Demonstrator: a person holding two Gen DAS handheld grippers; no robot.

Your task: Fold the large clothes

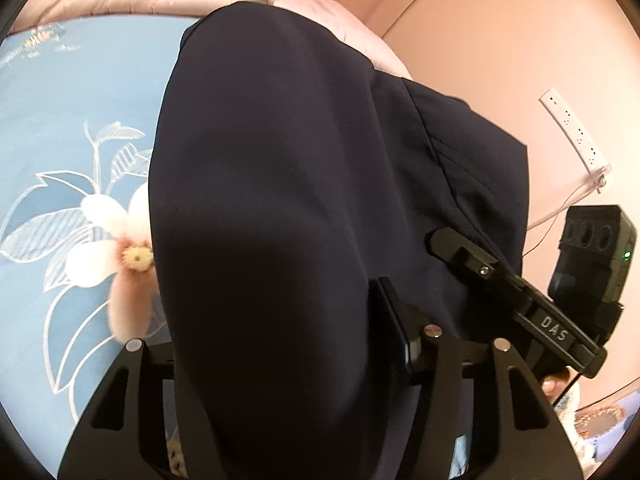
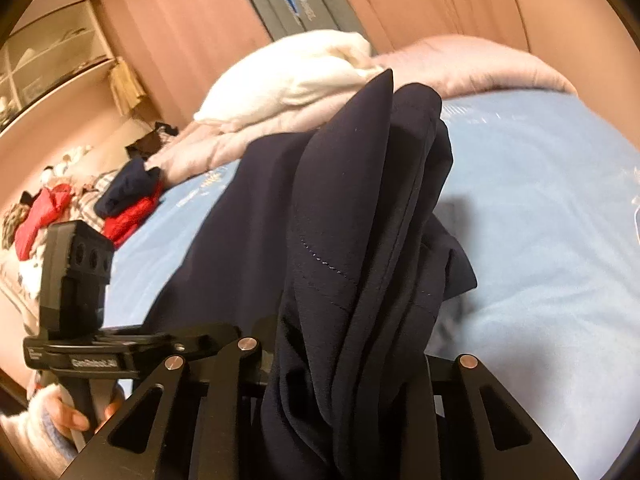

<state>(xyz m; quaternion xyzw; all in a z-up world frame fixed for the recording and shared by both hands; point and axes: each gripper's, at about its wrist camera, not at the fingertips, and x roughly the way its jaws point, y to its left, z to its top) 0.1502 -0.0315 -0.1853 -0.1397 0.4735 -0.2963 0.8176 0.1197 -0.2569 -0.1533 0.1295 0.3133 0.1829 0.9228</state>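
Observation:
A large dark navy garment (image 1: 280, 160) hangs up off the blue bedsheet (image 1: 80, 100) and fills the middle of both views. In the left wrist view it drapes over my left gripper (image 1: 280, 320). One finger (image 1: 394, 320) presses against the cloth and the other is hidden under it. My right gripper (image 1: 444, 242) shows at the right, pinching the garment's edge. In the right wrist view a bunched fold of the garment (image 2: 360, 220) rises from between the jaws of my right gripper (image 2: 348, 368). My left gripper (image 2: 168, 340), held by a hand (image 2: 68, 416), is at the lower left.
A pink quilt (image 2: 480, 64) and a white blanket (image 2: 296, 72) lie at the head of the bed. Red and dark clothes (image 2: 128, 204) are piled at the bed's far edge. A white power strip (image 1: 576, 132) hangs on the pink wall. Shelves (image 2: 52, 56) stand behind.

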